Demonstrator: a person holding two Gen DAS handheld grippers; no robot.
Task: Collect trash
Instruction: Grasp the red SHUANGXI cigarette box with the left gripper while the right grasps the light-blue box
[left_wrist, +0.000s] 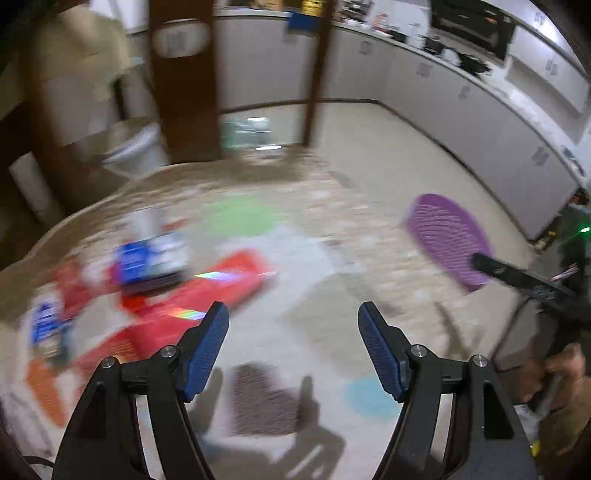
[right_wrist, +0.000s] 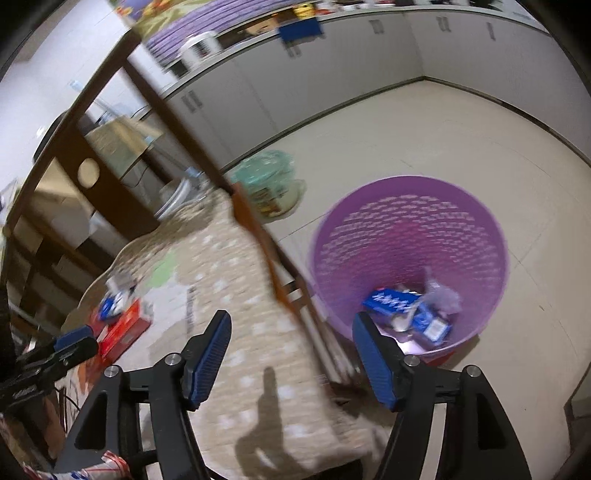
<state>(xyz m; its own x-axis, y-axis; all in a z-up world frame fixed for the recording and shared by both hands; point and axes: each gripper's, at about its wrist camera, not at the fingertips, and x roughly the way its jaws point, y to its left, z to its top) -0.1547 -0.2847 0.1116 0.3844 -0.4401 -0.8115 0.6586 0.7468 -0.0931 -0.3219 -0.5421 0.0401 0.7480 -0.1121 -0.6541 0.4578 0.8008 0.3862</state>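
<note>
Ribbed blue fingers (left_wrist: 208, 334) of both grippers spread wide, empty, perforated purple basket (right_wrist: 406, 236) holding cartons (right_wrist: 391, 301)

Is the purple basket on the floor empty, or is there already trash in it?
Not empty. The purple basket stands upright with blue packages and crumpled plastic at its bottom.

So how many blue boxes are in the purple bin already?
2: one blue box lies on the left of the purple bin floor, another beside it, nearer the front. More may hide under the crumpled plastic.

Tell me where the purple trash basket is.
The purple basket stands on the floor just off the table's right edge, ahead of the open right gripper; blue packets lie inside.
</note>
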